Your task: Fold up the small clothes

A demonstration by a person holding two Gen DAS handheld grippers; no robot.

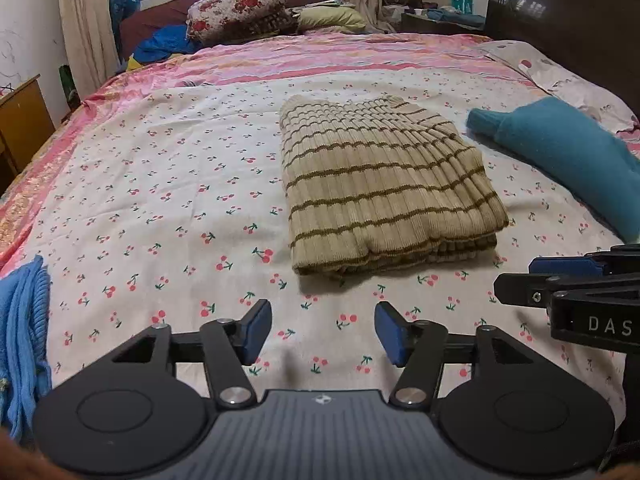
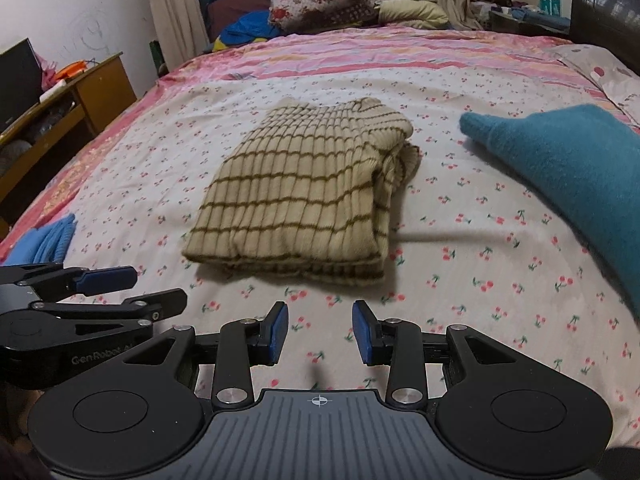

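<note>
- Jaws of left gripper (image 1: 322, 332) parted wide, blue pads bare, nothing between, only cherry-print sheet (image 1: 180, 208) beneath.
- Jaws of right gripper (image 2: 320, 334) parted somewhat less, likewise holding nothing, poised over the same sheet.
- Both grippers side by side, close together, short of the garment's near edge, not touching it.
- Just beyond the fingertips: striped beige sweater (image 1: 384, 192), folded into a neat rectangle, flat on the sheet, fold edge toward the grippers.
- To the right, apart from the sweater: teal garment (image 1: 568, 160), lying loose, unfolded.
- At far left edge: light blue knit (image 1: 24, 344), bunched on the bed's edge.
- Farther back: pink quilt (image 1: 320, 60), floral bundle (image 1: 236, 4), pillow (image 1: 332, 18), dark headboard (image 1: 560, 12) at right.
- Left of the bed: wooden desk (image 2: 96, 84), curtains (image 1: 80, 20), window above.
</note>
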